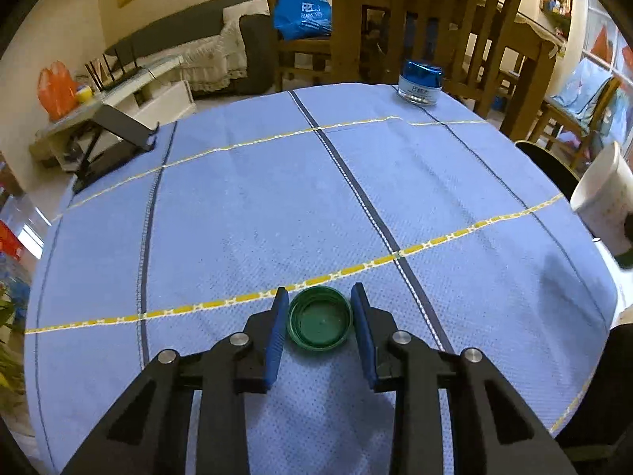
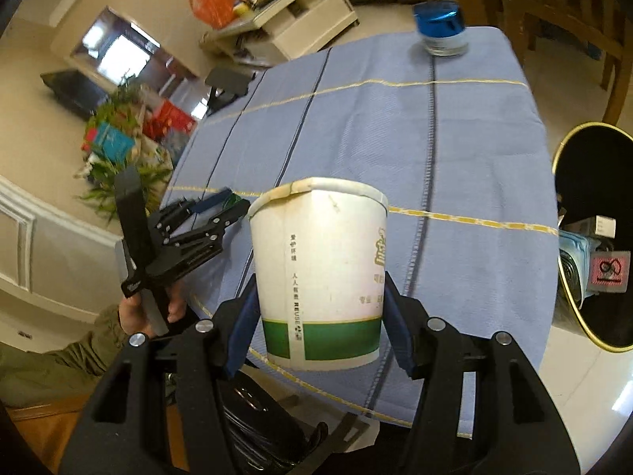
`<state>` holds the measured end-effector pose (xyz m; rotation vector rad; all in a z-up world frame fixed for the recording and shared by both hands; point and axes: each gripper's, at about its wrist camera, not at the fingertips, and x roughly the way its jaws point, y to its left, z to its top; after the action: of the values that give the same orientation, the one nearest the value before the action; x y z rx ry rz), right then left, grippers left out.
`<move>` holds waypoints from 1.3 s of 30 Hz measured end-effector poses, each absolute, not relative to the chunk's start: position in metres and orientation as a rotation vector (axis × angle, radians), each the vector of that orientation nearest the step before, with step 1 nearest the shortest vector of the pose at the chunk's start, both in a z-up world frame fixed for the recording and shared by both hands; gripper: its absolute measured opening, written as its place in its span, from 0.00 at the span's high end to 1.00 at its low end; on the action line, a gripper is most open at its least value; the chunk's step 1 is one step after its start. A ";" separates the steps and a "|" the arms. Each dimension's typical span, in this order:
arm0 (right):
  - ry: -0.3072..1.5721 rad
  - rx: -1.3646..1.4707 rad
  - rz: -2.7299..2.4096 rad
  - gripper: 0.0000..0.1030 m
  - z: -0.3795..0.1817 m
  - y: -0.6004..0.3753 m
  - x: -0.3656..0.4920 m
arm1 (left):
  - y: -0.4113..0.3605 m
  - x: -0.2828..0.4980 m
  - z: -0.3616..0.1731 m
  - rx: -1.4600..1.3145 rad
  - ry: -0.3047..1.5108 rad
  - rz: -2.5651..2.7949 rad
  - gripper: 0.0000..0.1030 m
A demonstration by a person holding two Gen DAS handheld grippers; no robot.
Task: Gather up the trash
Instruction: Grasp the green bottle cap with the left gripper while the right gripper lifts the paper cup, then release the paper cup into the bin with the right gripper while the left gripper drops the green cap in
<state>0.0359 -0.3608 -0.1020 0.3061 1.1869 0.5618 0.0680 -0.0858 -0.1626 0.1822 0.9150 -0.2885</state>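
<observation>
The left gripper (image 1: 319, 308) is low over the table (image 1: 237, 206), near its front edge. A green cap (image 1: 319, 323) lies open side up between its blue pads (image 1: 277, 328). The pads sit just beside the cap, with thin gaps, so they do not press it.

The right gripper (image 2: 318, 316) holds a white paper cup (image 2: 320, 269) with a green band. Its pads squeeze the cup's sides, and the cup stays upright above the table's front edge.

A black bin (image 2: 593, 237) with a gold rim stands by the table's right edge. A blue jar (image 1: 420, 81) sits at the far right corner.
</observation>
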 end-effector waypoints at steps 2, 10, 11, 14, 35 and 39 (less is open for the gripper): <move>1.172 0.331 0.554 0.44 -0.104 -0.370 0.037 | -0.084 0.066 -0.161 0.175 0.921 -0.274 0.71; 1.109 0.398 0.510 0.44 -0.105 -0.404 0.035 | -0.093 0.084 -0.123 0.161 0.858 -0.219 0.71; 1.097 0.403 0.497 0.44 -0.102 -0.411 0.035 | -0.106 0.086 -0.113 0.168 0.837 -0.236 0.71; 1.067 0.409 0.448 0.44 -0.097 -0.432 0.033 | -0.152 0.091 -0.095 0.208 0.794 -0.306 0.71; 0.928 0.312 -0.167 0.41 -0.124 -0.603 0.040 | -0.356 0.080 -0.077 0.417 0.668 -0.542 0.71; 0.941 0.345 -0.178 0.41 -0.144 -0.616 0.040 | -0.368 0.081 -0.080 0.435 0.674 -0.554 0.71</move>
<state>0.0403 -0.6161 -0.1436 0.3447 0.9410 -0.1781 0.0814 -0.3679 -0.0804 0.4350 0.6741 -0.5541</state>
